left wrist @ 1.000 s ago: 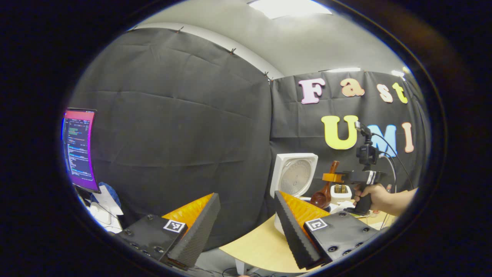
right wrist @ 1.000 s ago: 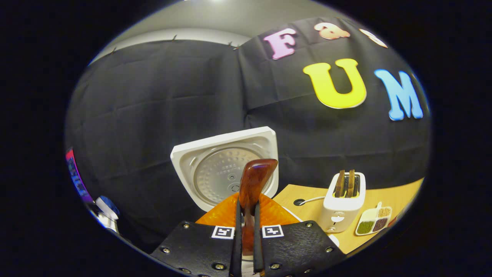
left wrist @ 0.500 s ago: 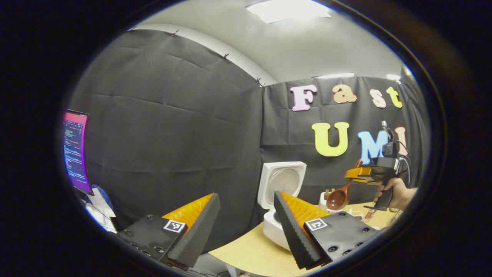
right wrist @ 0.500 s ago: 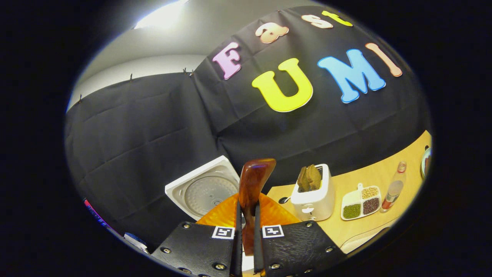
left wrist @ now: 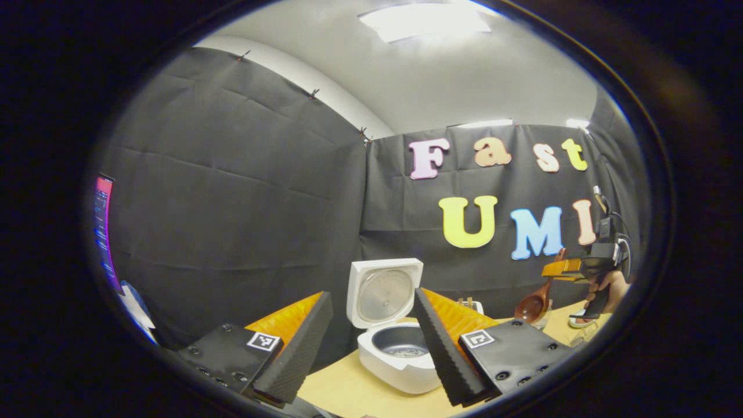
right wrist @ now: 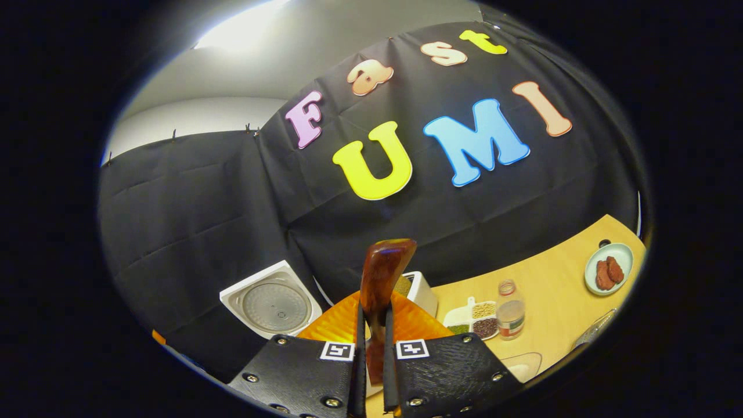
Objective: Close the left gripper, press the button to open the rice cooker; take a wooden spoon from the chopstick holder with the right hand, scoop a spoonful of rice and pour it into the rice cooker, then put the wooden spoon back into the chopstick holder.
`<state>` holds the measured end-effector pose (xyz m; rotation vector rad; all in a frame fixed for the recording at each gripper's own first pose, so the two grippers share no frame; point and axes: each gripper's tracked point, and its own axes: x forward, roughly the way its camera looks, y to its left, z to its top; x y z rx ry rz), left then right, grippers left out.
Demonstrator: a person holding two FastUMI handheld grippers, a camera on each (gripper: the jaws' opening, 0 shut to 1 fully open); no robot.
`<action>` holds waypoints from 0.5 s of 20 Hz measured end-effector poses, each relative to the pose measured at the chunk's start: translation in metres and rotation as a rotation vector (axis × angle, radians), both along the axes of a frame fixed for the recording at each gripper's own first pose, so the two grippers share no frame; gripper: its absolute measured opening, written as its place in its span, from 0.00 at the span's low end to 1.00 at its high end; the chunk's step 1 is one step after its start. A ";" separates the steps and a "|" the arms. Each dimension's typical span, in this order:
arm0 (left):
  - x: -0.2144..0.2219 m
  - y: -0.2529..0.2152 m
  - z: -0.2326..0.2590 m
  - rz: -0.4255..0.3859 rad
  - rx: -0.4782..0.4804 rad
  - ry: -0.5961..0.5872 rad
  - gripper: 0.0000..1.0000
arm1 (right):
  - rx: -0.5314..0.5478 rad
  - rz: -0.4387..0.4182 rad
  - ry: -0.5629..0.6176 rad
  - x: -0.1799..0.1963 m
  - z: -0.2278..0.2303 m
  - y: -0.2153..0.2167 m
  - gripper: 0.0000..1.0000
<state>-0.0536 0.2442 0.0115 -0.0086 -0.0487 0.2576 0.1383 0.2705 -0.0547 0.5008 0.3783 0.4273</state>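
Wooden spoon [right wrist: 380,278] between right tool [right wrist: 371,342] fingers

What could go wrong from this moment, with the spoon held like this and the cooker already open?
1. The right gripper pinches only the handle of the wooden spoon, whose bowl hangs down; the spoon may swivel in that grip while scooping.
2. The rice cooker stands open away from the spoon; rice could spill on the table on the way.
3. The open left gripper hovers close to the cooker, possibly blocking the pour.
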 end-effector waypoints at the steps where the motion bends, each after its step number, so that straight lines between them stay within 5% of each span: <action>1: 0.004 -0.009 0.003 -0.013 -0.002 -0.006 0.97 | -0.006 -0.016 -0.001 0.000 0.001 -0.014 0.12; 10: 0.032 -0.082 0.013 -0.107 -0.004 -0.030 0.97 | -0.068 -0.186 -0.014 0.000 -0.005 -0.145 0.12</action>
